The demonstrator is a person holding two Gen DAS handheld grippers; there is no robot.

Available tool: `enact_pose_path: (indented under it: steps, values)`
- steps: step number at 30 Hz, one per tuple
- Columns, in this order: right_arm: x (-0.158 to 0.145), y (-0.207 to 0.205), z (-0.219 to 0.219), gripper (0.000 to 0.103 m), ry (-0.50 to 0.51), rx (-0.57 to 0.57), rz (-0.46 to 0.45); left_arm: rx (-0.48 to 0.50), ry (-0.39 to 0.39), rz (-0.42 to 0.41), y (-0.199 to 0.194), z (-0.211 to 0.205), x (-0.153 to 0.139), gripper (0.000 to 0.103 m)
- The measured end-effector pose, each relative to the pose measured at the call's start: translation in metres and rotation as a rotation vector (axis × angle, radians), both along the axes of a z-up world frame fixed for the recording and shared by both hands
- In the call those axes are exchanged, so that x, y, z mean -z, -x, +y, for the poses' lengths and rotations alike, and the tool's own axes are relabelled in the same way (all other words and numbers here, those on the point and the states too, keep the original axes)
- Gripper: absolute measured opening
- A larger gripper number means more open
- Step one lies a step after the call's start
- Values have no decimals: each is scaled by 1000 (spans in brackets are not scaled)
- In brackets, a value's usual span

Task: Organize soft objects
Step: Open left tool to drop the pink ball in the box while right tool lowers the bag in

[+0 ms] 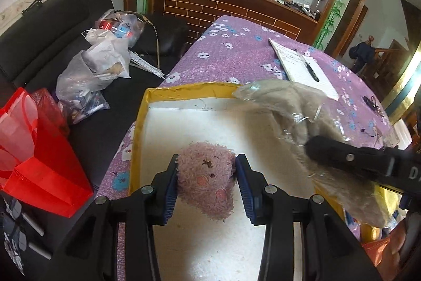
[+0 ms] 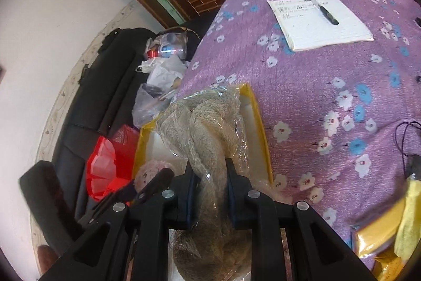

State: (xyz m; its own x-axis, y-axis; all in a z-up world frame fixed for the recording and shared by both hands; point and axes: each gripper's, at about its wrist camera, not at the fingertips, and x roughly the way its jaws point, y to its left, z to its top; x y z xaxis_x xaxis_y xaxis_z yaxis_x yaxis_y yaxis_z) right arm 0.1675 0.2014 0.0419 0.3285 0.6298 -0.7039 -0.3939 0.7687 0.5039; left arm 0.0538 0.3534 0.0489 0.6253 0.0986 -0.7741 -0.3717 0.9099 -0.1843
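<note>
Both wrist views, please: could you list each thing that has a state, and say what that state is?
Left gripper: shut on the pink plush toy.
Pink plush toy: held over the box's white floor.
Right gripper: shut on the bagged grey plush.
Bagged grey plush: wrapped in clear plastic, held over the box.
Yellow-rimmed box: open, no lid on.
Pen: lying on the notepad.

Pink plush toy [image 1: 208, 182]: small, shaggy, rosy spots and a dark embroidered mark; sits inside the box, clamped between the left jaws.

Grey-beige plush toy [image 2: 210, 123]: long, furry, wrapped in clear crinkled plastic; pinched mid-body by the right jaws, over the box.

Box [image 1: 142, 123]: shallow, yellow rim, white floor; on the purple floral bench.
</note>
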Motion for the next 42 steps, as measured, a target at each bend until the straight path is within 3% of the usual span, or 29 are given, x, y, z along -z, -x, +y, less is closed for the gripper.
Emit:
enact_pose_path:
  steps: [7,14,17,22,35,42]
  values:
    - [8,-4,8,25,13,1,10,-3,-25,18,-3,-2,3,40]
    - [10,-4,10,26,-2,-6,20,-11,14,-5,1,3,0,42]
    - [10,-1,10,29,1,-9,22,-12,29,-16,2,4,-1,42]
    - [9,2,13,43,0,-20,27,-16,54,-37,5,8,-4,44]
    - [10,13,1,46,-75,-42,77,-32,104,-99,14,15,-13,45]
    - [-2,37,-20,46,-107,-66,51,-30,104,-130,16,14,-18,46]
